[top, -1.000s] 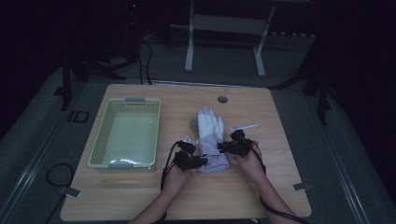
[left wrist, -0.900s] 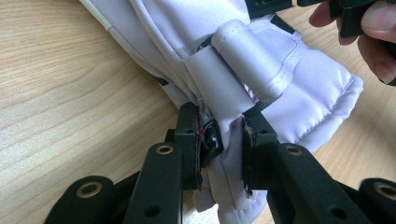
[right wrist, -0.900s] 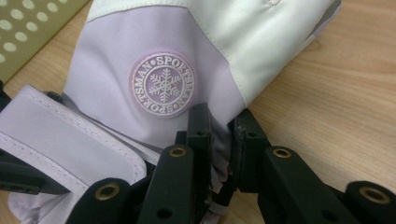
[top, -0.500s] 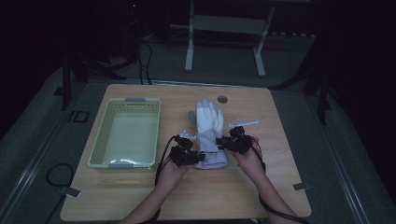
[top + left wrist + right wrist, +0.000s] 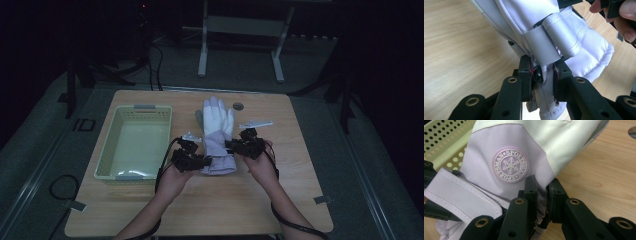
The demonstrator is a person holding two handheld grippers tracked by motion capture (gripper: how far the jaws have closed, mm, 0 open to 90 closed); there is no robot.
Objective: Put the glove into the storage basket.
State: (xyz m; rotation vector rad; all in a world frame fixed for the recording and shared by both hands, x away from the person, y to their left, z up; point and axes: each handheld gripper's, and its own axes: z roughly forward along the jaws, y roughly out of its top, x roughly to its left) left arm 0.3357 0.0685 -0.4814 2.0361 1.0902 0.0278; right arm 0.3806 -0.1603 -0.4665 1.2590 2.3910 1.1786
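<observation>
The likeliest trouble is the cuff fabric sliding out of one pinch — the padded nylon looks slick, and each grip is taking just a thin fold, so an uneven pull from either side could be dropping that corner back onto the wooden table (image 5: 300, 150). The left gripper (image 5: 543, 76) is nearly closed, its jaws pinching the cuff hem just below the wrist strap (image 5: 554, 37). The right gripper (image 5: 541, 192) is also nearly closed, biting the cuff edge beside the snowflake badge (image 5: 510, 165). The lilac-and-white ski glove (image 5: 218, 125) is lying fingers-away between both hands, just beside the green perforated basket (image 5: 107, 150) — well placed for a lift.
</observation>
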